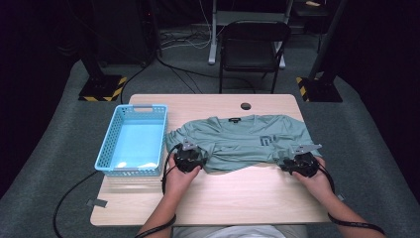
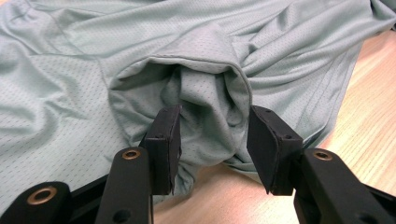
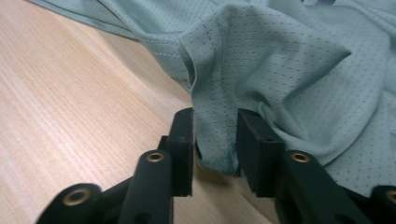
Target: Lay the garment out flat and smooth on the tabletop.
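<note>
A grey-green mesh T-shirt (image 1: 237, 139) lies crumpled across the middle of the wooden table (image 1: 237, 193), collar towards the far edge. My left gripper (image 1: 187, 159) is at its near left corner. In the left gripper view the jaws (image 2: 212, 140) press on a thick bunch of the shirt (image 2: 70, 93) by a sleeve opening. At the shirt's near right corner is my right gripper (image 1: 297, 162). Its jaws (image 3: 215, 140) pinch a hanging fold of the shirt (image 3: 289, 60) close to a hem. A hand holds each gripper.
A light blue plastic basket (image 1: 106, 144) stands on the table's left side, just left of the shirt. Bare wood runs along the near part of the table. A black folding chair (image 1: 252, 44) and stand bases are on the floor beyond the far edge.
</note>
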A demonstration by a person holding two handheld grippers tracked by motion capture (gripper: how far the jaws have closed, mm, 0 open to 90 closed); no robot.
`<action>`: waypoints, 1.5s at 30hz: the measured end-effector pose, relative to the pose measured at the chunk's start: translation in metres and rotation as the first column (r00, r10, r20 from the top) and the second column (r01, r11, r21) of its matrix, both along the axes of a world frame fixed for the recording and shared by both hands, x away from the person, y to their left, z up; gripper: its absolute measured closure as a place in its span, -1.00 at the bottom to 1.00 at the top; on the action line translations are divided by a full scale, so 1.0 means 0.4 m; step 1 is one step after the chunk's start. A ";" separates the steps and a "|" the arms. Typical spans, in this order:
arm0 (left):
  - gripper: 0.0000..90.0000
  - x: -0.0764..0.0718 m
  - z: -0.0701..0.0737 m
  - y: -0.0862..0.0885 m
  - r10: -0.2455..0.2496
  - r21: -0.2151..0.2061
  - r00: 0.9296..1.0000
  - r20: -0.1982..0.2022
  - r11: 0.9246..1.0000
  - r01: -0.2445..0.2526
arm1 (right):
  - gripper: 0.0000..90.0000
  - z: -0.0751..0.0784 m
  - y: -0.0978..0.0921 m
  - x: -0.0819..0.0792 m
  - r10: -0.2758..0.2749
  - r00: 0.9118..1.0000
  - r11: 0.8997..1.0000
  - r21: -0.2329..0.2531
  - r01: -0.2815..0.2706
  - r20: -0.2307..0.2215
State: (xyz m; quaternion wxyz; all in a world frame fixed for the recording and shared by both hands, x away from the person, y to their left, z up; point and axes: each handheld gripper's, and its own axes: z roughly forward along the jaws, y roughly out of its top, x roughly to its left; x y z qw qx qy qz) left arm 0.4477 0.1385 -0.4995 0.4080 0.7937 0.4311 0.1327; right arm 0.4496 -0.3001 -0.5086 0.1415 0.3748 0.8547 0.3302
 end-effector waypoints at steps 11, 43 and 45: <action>0.23 -0.010 0.000 -0.003 -0.017 -0.016 0.999 -0.034 1.000 0.016 | 0.93 0.020 -0.048 0.017 -0.045 0.997 0.992 0.113 0.052 -0.067; 0.19 -0.126 0.021 -0.076 -0.067 0.130 0.998 -0.010 0.989 0.068 | 0.93 0.048 -0.048 -0.001 -0.034 0.998 0.990 0.134 0.040 -0.046; 0.19 -0.118 0.022 -0.079 -0.080 0.128 0.997 -0.006 0.988 0.080 | 0.93 0.048 -0.047 -0.003 -0.036 0.998 0.990 0.134 0.042 -0.047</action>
